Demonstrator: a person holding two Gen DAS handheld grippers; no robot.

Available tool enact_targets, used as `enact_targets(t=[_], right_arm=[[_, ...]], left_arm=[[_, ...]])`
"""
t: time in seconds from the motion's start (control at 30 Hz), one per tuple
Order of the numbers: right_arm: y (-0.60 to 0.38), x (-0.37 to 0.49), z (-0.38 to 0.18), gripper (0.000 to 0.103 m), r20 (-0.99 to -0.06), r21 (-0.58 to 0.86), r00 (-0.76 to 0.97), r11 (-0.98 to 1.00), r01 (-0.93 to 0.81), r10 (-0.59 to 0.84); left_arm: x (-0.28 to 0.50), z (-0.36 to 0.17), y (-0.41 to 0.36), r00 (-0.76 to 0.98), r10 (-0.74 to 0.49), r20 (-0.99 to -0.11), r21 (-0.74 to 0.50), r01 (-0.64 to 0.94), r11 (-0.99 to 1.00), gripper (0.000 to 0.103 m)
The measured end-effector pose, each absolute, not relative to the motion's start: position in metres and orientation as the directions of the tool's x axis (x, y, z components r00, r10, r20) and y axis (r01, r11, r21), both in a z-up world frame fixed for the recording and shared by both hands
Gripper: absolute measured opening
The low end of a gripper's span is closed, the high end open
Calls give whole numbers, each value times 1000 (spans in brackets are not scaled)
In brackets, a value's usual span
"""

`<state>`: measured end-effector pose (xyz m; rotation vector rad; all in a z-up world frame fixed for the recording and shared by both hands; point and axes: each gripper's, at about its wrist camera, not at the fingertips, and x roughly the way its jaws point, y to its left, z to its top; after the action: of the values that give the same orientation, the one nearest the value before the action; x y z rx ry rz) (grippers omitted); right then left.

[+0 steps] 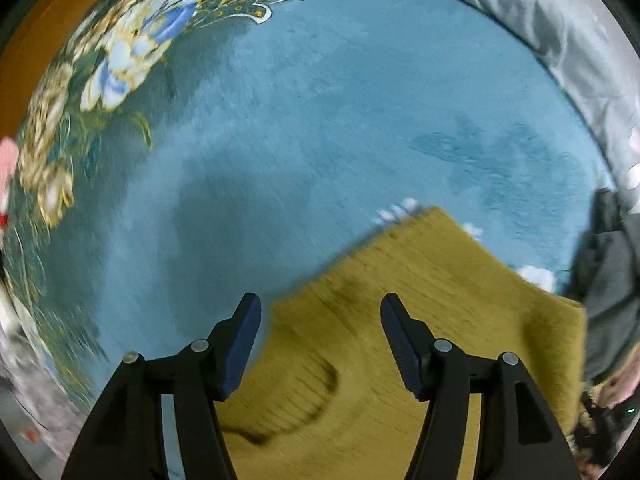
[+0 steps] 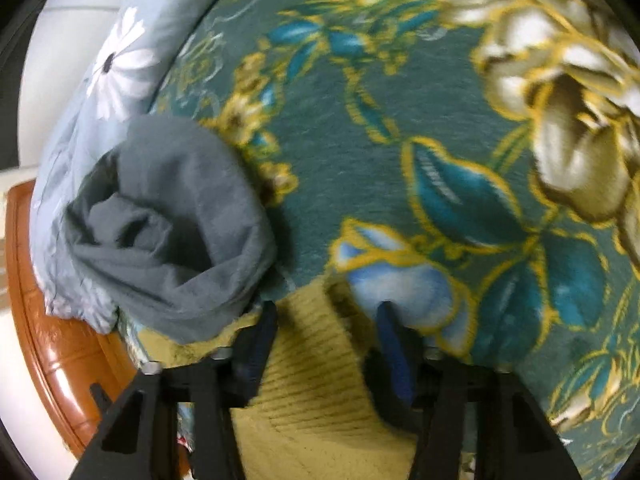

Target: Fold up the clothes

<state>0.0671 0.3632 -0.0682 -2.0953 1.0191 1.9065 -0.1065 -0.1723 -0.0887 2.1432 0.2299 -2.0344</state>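
Mustard-yellow knit sweater (image 1: 420, 320) lies on the teal floral blanket (image 1: 280, 120) that covers the bed, flat under the left gripper (image 1: 320, 320) and running out toward the lower right of that view. The left gripper's jaws stand apart above the knit, with nothing pinched between them. In the right wrist view the same ribbed yellow fabric (image 2: 316, 380) sits between the fingers of the right gripper (image 2: 326, 320); the jaws look drawn in around it, but blur and the low angle leave it unclear whether the pads actually press on the cloth, so its grip cannot be told.

A crumpled grey garment (image 2: 172, 232) lies just beside the right gripper's left finger (image 2: 264, 340), touching or nearly touching the sweater's edge. If the right gripper pulls or closes here, it may well snag that grey cloth and drag it into the fold. A shallow bite on the thick ribbed knit could also slip free once lifted, dropping the layer crooked. With only one side held, the loose left side would likely trail and bunch. The plush blanket may grip the knit and wrinkle it.
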Motion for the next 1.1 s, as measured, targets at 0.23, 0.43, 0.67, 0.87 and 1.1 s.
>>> enact_targets(t=[0.23, 0.43, 0.67, 0.87, 1.1], right_arm=[[333, 56, -21, 4, -958, 286, -115, -866, -410, -262], [348, 54, -11, 4, -982, 183, -136, -864, -468, -134], [334, 58, -12, 16, -995, 90, -73, -870, -485, -62], [349, 107, 38, 45, -989, 116, -138, -821, -559, -46], [362, 259, 56, 48, -991, 126, -54, -711, -692, -123]], left_arm=[[-114, -103, -184, 65, -17, -998, 31, 216, -976, 63], [-106, -99, -198, 56, 6, -998, 7, 238, -971, 63], [-60, -77, -229, 33, 96, -995, -80, 323, -943, 63], [15, -74, -263, 29, 157, -987, -134, 389, -912, 67], [97, -99, -291, 98, 139, -985, -94, 370, -924, 67]])
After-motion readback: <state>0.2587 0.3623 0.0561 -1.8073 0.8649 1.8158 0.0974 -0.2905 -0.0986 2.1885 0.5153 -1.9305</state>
